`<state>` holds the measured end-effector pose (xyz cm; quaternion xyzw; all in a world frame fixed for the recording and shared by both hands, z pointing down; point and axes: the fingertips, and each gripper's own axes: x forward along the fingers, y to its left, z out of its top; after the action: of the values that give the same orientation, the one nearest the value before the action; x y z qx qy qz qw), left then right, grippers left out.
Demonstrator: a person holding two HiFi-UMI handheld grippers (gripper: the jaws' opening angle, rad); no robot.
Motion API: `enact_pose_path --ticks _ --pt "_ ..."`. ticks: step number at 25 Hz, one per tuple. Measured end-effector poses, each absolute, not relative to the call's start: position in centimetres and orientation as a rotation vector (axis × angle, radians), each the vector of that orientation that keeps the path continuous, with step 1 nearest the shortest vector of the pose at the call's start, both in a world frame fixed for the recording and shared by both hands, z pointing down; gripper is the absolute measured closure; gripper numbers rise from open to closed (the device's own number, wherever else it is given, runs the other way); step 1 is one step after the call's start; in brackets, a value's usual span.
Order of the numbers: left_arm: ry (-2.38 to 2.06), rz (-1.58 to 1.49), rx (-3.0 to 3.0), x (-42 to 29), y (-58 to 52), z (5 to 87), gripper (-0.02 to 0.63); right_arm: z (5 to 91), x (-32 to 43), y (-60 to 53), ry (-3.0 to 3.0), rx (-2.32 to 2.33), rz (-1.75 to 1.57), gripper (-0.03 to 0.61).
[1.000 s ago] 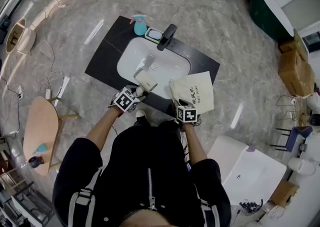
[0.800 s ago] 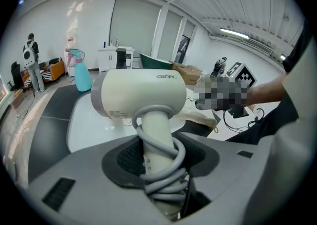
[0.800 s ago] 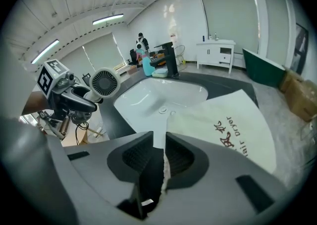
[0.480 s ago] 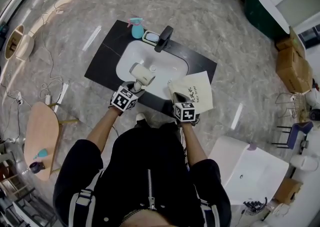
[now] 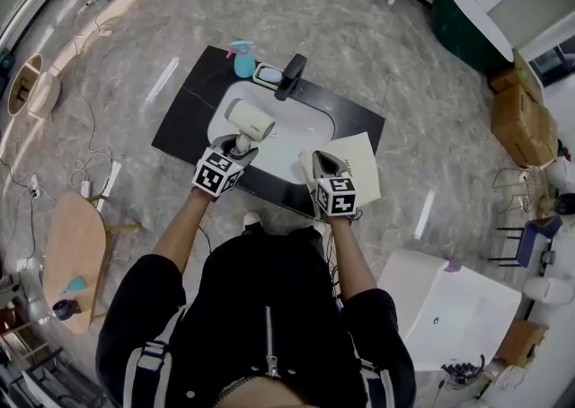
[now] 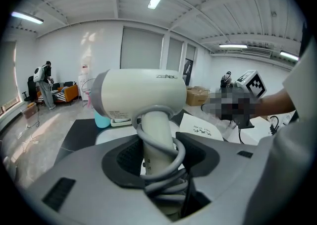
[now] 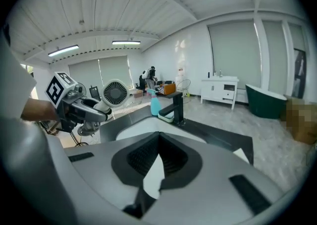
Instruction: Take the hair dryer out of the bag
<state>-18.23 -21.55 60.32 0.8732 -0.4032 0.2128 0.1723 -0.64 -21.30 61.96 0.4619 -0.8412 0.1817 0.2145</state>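
Above washbasin (image 5: 292, 130), hair dryer (image 5: 250, 119) shows faint grey lettering.

Part of the bag (image 5: 361, 156) is hidden beneath the right claw (image 5: 319, 159) pinching it.

— We take the hair dryer (image 6: 143, 97) between the left gripper's (image 6: 159, 158) jaws for smooth, satin cream plastic. A grey, rubbery-looking cord (image 6: 166, 167) is wound round its handle.
— We agree. The pads (image 6: 128, 155) gripping it look matt black and finely ribbed. And the bag (image 5: 358, 162) in the right gripper (image 7: 157, 164)?
— Matt, off-white cloth. Ahead of both tools we read a glossy white basin (image 5: 292, 132) and a dark, smooth countertop (image 5: 184, 110), with polished marbled floor (image 5: 386, 47) beyond.
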Motion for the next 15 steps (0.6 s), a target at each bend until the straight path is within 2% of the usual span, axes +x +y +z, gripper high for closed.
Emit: enact_pose_path --ticks 15 --pt "-1.311 0.297 2.636 -19.4 -25.1 49.0 0.397 48.9 0.7 -24.4 -2.513 1.500 0.203 0.569"
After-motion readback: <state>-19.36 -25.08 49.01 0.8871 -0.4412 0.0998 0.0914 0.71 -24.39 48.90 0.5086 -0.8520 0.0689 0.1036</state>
